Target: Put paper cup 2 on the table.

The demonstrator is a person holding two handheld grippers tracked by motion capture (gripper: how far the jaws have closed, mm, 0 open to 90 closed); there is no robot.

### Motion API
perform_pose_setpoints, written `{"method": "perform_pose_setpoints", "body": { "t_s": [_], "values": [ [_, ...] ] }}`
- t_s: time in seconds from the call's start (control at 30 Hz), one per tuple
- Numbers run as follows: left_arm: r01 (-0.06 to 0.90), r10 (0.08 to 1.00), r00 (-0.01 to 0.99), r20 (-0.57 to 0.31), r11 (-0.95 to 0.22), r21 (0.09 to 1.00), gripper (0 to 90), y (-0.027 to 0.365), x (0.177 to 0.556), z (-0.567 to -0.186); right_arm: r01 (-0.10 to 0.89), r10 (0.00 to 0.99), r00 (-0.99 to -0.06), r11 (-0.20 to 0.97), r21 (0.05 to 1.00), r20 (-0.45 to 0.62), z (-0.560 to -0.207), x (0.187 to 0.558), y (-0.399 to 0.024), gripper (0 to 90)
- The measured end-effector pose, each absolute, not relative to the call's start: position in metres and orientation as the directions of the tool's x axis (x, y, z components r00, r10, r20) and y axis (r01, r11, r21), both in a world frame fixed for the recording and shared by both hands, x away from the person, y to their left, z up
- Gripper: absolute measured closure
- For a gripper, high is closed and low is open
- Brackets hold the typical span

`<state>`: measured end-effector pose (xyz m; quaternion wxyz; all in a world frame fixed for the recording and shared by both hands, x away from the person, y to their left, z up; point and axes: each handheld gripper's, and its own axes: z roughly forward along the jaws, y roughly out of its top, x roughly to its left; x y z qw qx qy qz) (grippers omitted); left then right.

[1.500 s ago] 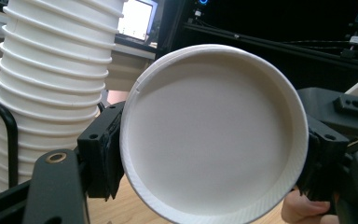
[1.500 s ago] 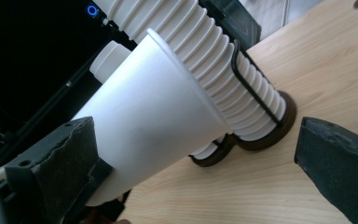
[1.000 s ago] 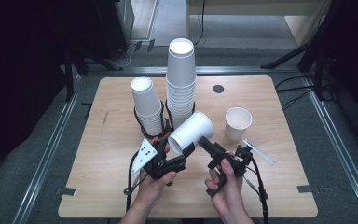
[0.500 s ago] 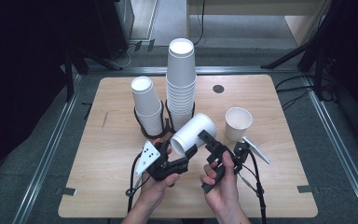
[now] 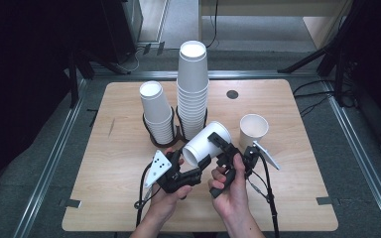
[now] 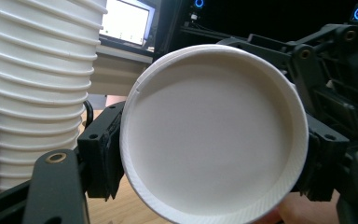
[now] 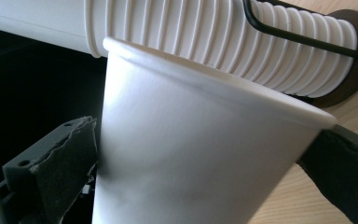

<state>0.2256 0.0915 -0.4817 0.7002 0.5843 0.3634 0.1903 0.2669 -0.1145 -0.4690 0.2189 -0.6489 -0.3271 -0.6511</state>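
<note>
the cup [image 5: 206, 144] hangs tilted above the counter [image 5: 109, 198], in front of the stacks [image 5: 192, 89] — left tool [image 5: 194, 167] clamped at its base, right tool [image 5: 217, 143] closed on its wall; light, thin paper crushes easily — better gripped near the stiffer rim

Both hands low and close together; left tool [image 5: 198, 166] clamped tight, right tool [image 5: 223, 144] angled inward beside it

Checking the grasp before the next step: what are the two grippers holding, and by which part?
Both hold one tilted paper cup. The left gripper clamps its base end; the right gripper has its fingers on the side wall near the rim.
</note>
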Motion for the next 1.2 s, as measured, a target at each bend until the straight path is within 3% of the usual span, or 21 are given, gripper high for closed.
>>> {"method": "perform_pose_setpoints", "body": {
  "t_s": [0.2,0.3,0.6,0.67,0.8,1.2],
  "values": [
    [0.162,0.679,0.678,-0.282,0.236,0.958,24.1,0.089,0.225,-0.482,0.722,0.078,-0.059,-0.685,0.097,0.995,-0.472,0.272,-0.115,0.0],
    [0.165,0.676,0.68,-0.283,0.235,0.958,24.0,0.089,0.225,-0.483,0.714,0.056,-0.056,-0.696,0.08,0.997,-0.474,0.271,-0.117,7.7],
    [0.216,0.669,0.675,-0.31,0.223,0.951,21.1,0.091,0.226,-0.481,0.691,0.066,-0.102,-0.713,0.118,0.993,-0.476,0.267,-0.117,14.0],
    [0.244,0.662,0.672,-0.333,0.227,0.943,11.1,0.092,0.227,-0.479,0.664,0.087,-0.129,-0.732,0.152,0.988,-0.475,0.265,-0.118,14.2],
    [0.263,0.646,0.678,-0.35,0.231,0.937,2.3,0.099,0.227,-0.477,0.59,0.162,-0.195,-0.768,0.248,0.967,-0.466,0.262,-0.123,14.3],
    [0.262,0.705,0.63,-0.326,0.203,0.943,0.0,0.129,0.223,-0.474,0.429,0.508,-0.336,-0.668,0.609,0.793,-0.454,0.258,-0.124,14.5]
  ]
}}
